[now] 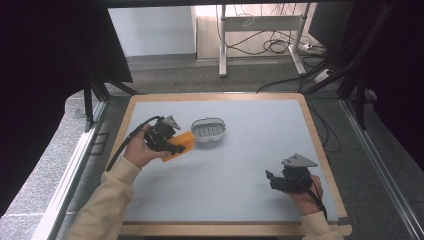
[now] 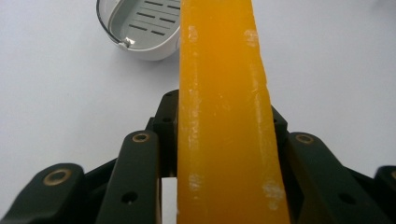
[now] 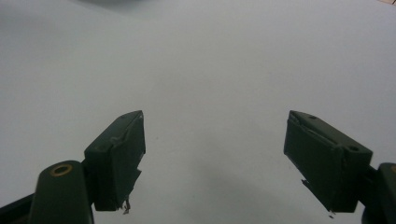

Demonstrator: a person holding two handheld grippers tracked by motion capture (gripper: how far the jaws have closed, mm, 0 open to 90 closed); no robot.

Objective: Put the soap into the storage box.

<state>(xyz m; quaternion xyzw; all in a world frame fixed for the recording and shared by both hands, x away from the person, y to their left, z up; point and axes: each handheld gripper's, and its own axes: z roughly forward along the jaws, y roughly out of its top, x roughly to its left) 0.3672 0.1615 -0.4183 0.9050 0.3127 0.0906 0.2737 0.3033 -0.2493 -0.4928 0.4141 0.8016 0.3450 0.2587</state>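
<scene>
High view: grey table [image 1: 240, 165] widest of all, framed by a wooden rim. Next in size, white soap dish [image 1: 209, 129] with slotted floor, left of centre toward the far edge. Then orange soap bar [image 1: 179, 145], raised just left of the dish, close by its near-left rim, not yet over it.

Likely step: carrying the bar to the dish. Best done by lifting clear of the rim, centring over the slotted floor [image 2: 148, 17], lowering flat, releasing only once settled; edge-on tilt worth levelling first, lest the bar tip against the wall.

Left gripper [image 1: 170, 141]: clamped on the bar, pads pressed to both broad faces, bar [image 2: 224, 116] jutting forward.

Right gripper [image 1: 272, 179]: spread wide, nothing between, resting low near the right front corner of the table.
</scene>
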